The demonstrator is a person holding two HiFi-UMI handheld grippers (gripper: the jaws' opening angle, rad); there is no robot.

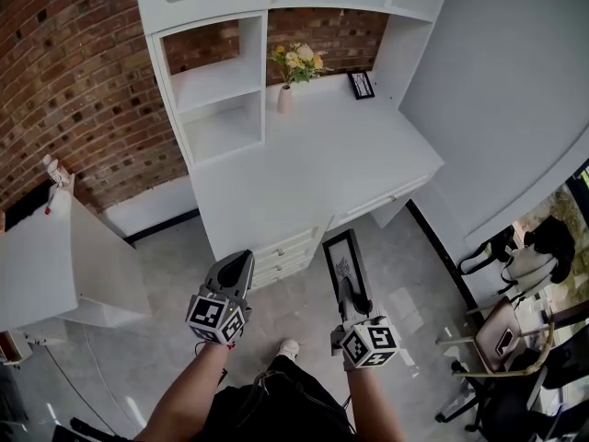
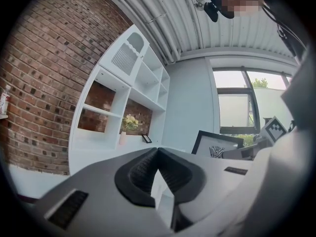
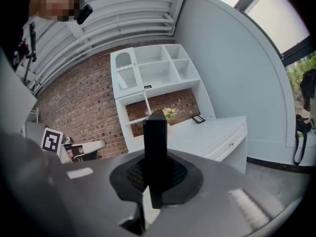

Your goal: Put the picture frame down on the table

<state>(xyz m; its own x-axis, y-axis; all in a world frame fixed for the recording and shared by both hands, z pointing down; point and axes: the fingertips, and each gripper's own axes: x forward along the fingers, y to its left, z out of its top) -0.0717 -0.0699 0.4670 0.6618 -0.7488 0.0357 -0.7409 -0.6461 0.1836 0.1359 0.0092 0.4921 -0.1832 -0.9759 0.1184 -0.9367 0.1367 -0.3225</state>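
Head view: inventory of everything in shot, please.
desk: 1, white, with shelf unit, against the brick wall
picture frame: 1, black, white print, held over the floor in front of the desk
vase: 1, pale, yellow-white flowers, back of desk
small frame: 1, black, right of vase
cabinet: 1, white, far left
chair: 1, tan, lower right
left hand-held gripper: 1, grey, shut, empty
right hand-held gripper: 1, grey, shut on picture frame

Reading as a staged study corner inside a bigger hall: white desk and shelf unit standing against a brick wall, flower vase sitting on top, corrugated ceiling running overhead, chairs crowding one side.
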